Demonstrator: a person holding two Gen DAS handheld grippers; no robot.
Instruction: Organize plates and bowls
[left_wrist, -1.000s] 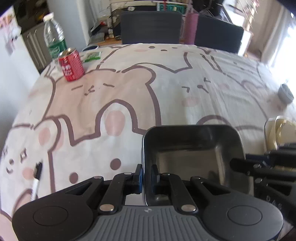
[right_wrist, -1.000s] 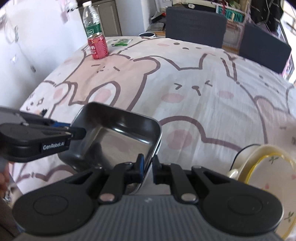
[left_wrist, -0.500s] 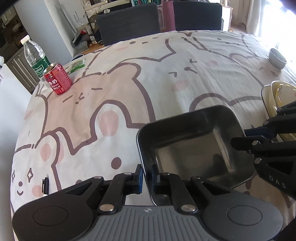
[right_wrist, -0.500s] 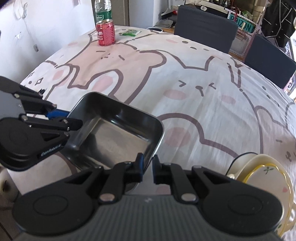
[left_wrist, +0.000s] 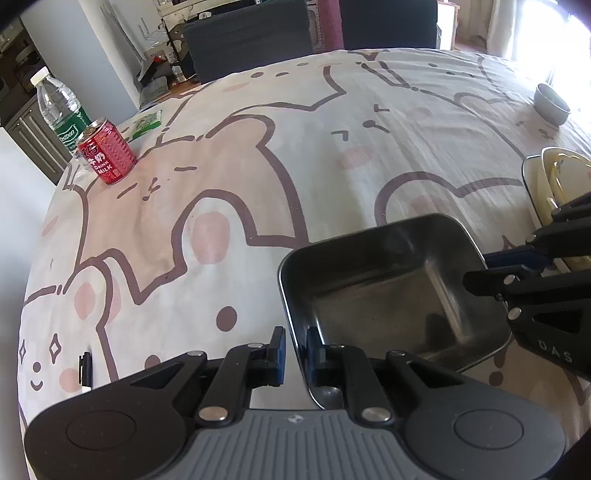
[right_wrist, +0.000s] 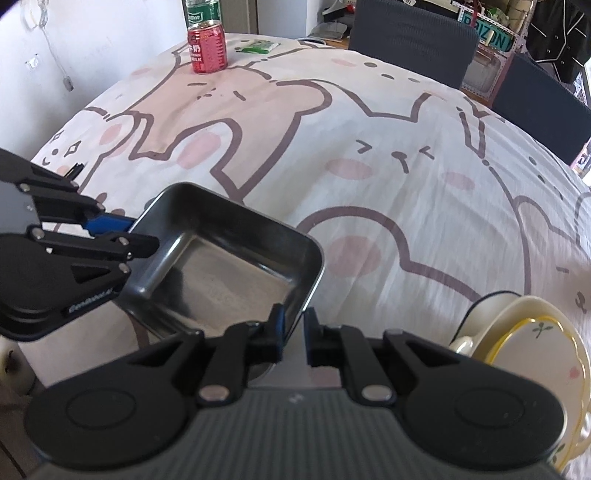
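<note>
Since a second ago, both cameras have tipped so that more of the far tabletop shows, and the square dark stainless-steel tray (left_wrist: 391, 284) sits further toward the right of the left wrist view while staying between the two grippers. It rests low over the cream tablecloth printed with pink and brown cartoon bears (left_wrist: 258, 155), near the table's front edge. On the tray's left wall, the left gripper (left_wrist: 295, 349) has its blue-padded fingers straddling the rim; its jaws have just been opening a little, and a sliver of gap shows between the outer pad and the wall, so the hold looks loosened. On the opposite wall, the right gripper (right_wrist: 293, 326) has its narrow jaws set either side of the rim, with the tray's edge running up between the pads. Just beside the tray on the right lie stacked cream ceramic plates with yellow rims and a small flower print (right_wrist: 532, 354), apart from it. A small grey round bowl (left_wrist: 552, 103) stands well apart near the far right edge. At the far left stand a red drink can (left_wrist: 107, 153) and, touching or just behind it, a clear plastic water bottle with a green label (left_wrist: 61, 107); a green packet (left_wrist: 146, 123) lies near them.
</note>
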